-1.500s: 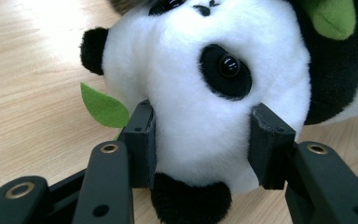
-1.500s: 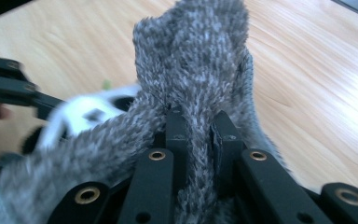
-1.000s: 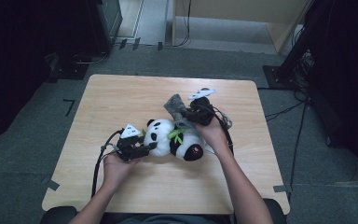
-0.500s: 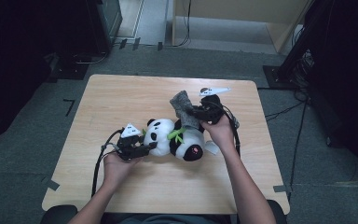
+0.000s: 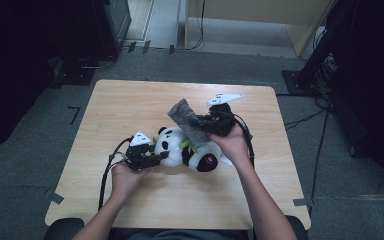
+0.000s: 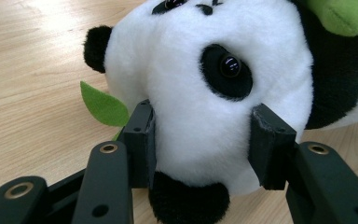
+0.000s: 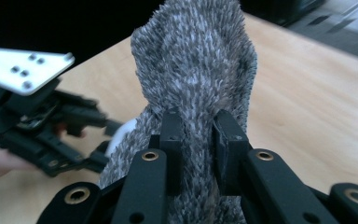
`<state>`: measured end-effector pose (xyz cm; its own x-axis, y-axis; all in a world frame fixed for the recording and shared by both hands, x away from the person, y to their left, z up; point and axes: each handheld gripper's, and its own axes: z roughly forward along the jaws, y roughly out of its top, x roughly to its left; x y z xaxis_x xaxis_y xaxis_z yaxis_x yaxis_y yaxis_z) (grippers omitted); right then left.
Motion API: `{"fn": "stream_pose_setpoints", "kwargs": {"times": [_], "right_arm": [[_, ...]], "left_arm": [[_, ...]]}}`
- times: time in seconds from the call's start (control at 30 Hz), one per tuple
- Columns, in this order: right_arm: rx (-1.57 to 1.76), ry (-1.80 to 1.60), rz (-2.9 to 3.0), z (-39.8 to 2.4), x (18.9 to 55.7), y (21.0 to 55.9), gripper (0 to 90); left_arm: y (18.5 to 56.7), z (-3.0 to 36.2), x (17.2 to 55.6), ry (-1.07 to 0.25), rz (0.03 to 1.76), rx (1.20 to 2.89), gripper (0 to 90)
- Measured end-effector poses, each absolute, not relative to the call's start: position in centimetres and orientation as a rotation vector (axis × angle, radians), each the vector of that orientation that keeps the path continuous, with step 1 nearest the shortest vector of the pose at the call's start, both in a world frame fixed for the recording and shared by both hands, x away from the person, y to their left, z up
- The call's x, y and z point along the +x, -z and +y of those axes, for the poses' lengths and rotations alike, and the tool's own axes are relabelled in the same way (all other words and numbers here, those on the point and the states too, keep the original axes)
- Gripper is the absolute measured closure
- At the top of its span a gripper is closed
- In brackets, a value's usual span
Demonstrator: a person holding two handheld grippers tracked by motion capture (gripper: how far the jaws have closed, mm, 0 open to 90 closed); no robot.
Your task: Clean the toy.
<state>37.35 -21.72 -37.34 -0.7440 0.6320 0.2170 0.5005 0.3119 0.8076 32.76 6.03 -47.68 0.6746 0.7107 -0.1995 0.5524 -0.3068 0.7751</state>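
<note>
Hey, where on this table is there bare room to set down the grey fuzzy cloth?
Bare wood lies along the far edge of the table, down its left side, and along the near edge. The middle is crowded with the panda toy, the grey cloth and both grippers.

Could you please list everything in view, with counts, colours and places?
Plush panda: one, black and white with green leaves, lying mid-table.
Fuzzy cloth: one, grey, lifted above the panda.
Table: one, light wood, centre.
Tape marks: a few, grey, at the table's near corners.
Left gripper: one, black, pads pressing the panda's head.
Right gripper: one, black, pinching the cloth.
Hands: two, at the near edge.
</note>
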Motion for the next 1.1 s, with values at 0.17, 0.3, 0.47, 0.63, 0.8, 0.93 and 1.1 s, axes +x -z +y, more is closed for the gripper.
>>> {"fn": "stream_pose_setpoints", "kwargs": {"times": [0.17,0.3,0.47,0.63,0.8,0.93,1.1], "right_arm": [[1.000,-1.366,2.529,-19.4,37.1,38.4,77.5],[0.971,-1.342,2.588,-17.8,37.0,39.2,77.7],[0.946,-1.313,2.630,-16.5,36.8,39.9,76.8],[0.937,-1.300,2.665,-16.1,36.9,40.8,73.4],[0.899,-1.309,2.695,-16.2,36.9,41.0,67.3],[0.890,-1.272,2.679,-16.3,36.8,41.0,76.6],[0.918,-1.262,2.694,-17.1,37.0,40.9,79.2]], "left_arm": [[47.7,6.0,32.8,-0.226,0.977,1.998,50.3],[47.7,6.0,32.7,-0.225,0.979,1.996,50.3],[47.7,6.0,32.6,-0.228,0.983,1.994,50.3],[47.7,5.9,32.6,-0.232,0.985,1.997,50.2],[47.7,5.9,32.6,-0.236,0.982,2.005,50.3],[47.6,5.9,32.6,-0.235,0.983,2.007,50.4],[47.6,5.9,32.6,-0.227,0.988,2.004,50.9]]}}
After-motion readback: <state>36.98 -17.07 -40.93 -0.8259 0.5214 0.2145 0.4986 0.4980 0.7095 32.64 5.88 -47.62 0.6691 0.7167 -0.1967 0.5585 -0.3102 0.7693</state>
